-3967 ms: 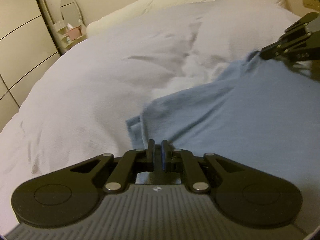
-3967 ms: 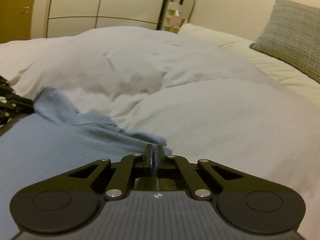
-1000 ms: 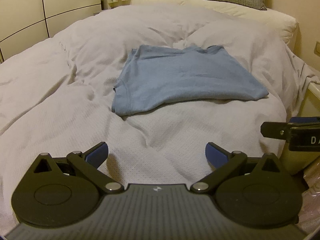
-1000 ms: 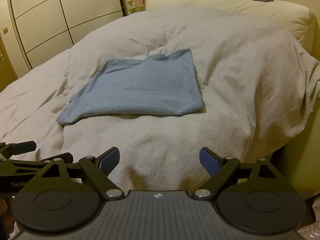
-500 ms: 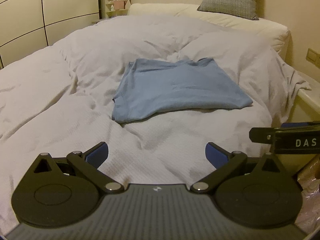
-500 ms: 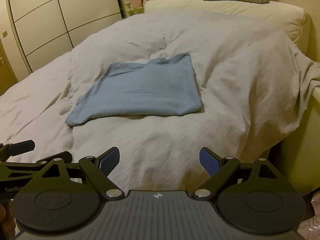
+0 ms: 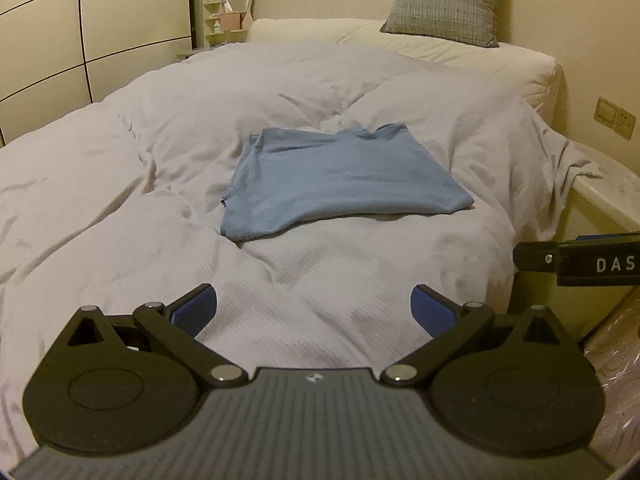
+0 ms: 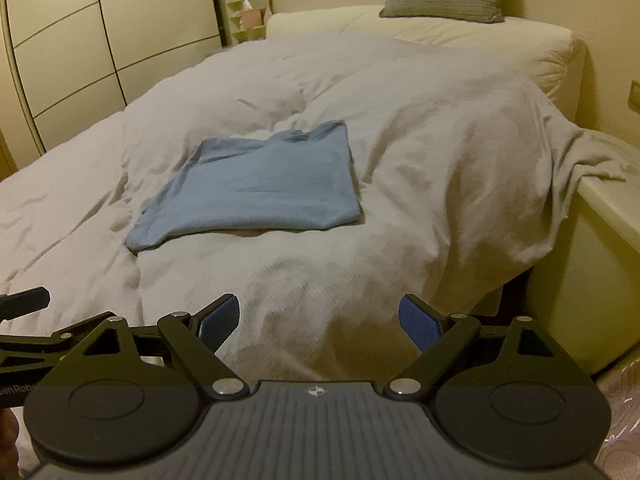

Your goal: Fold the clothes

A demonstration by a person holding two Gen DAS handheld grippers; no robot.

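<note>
Shirt (image 7: 340,176) folded flat mid-bed (image 7: 100,200), well ahead of both grippers, long axis left-right. Left gripper (image 7: 314,308) spread, empty; right gripper (image 8: 319,318) likewise. Neither clearly nearer.

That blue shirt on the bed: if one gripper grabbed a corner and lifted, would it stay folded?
Probably not. The blue shirt looks thin and floppy, following the duvet's bumps, so it would likely droop and unfold. It seems light; pushing would probably bunch it.
</note>
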